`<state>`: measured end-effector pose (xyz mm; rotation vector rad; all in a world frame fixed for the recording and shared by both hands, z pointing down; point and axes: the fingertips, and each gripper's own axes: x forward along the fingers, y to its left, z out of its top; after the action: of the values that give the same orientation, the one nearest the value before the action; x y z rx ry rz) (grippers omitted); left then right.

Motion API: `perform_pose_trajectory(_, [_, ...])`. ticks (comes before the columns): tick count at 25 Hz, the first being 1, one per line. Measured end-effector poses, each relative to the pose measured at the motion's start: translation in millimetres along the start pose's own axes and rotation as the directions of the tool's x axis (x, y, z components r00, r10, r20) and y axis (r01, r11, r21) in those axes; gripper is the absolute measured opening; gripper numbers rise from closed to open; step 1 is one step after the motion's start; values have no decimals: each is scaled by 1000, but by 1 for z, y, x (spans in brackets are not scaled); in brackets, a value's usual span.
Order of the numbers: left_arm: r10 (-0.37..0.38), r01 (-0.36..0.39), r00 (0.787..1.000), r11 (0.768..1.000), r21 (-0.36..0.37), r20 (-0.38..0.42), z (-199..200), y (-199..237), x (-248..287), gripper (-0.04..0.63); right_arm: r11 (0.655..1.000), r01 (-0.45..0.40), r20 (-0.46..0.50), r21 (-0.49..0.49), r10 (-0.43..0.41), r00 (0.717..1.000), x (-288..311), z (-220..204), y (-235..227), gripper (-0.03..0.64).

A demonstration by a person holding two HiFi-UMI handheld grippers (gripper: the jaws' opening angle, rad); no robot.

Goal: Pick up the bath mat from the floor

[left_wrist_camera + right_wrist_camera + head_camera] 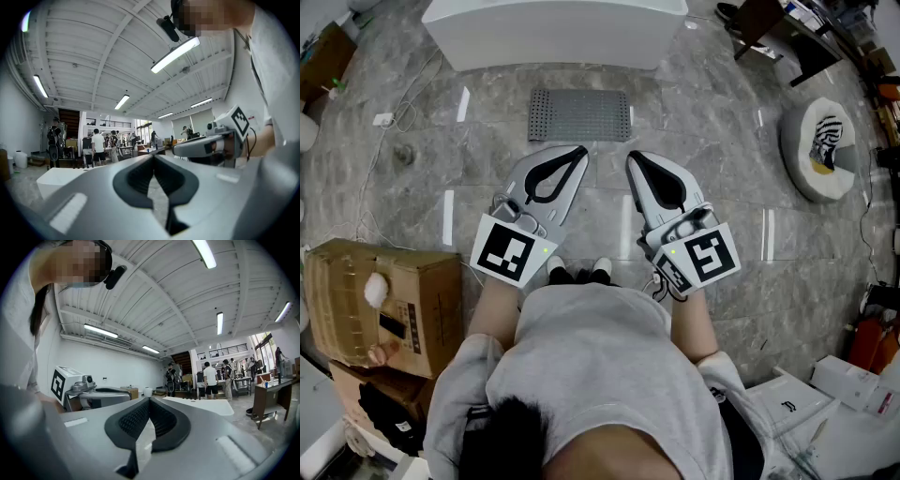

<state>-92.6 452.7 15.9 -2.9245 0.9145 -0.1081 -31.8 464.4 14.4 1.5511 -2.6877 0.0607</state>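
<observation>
Bath mat [579,115] lay flat on floor [741,244], ahead of both grippers, near white block [553,33], untouched. Left gripper [581,150] and right gripper [632,157] were level, jaws fully closed, holding nothing. Best approach, in my judgement: open jaws, tip down, pinch near edge. Count: one mat, two grippers.

Right gripper [150,401]: grey plastic jaws, black ribbed pads, tips together, nothing between them, pointing level.
Left gripper [125,397]: grey body with black-and-white square-marker cube, level, at left of view, near.
Long white rectangular block [201,406]: ahead, on grey stone floor [274,423].
Group of standing people [211,378]: behind block.
Dark table [274,392]: at right.
White strip lights [204,253]: on ribbed ceiling.
</observation>
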Motion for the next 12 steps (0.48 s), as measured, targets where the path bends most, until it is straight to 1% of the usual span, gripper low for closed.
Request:
perform_pose_trajectory(4, [-8,8,1000,1000,7,3,1,1,-2,0,1000,3,3,0,-3,1000,3,0,3,2])
perform_pose_trajectory(12, [-15,15,1000,1000,8,11,1,10,-23,0,1000,10,-1,-7,-10,1000,9,1,27,2])
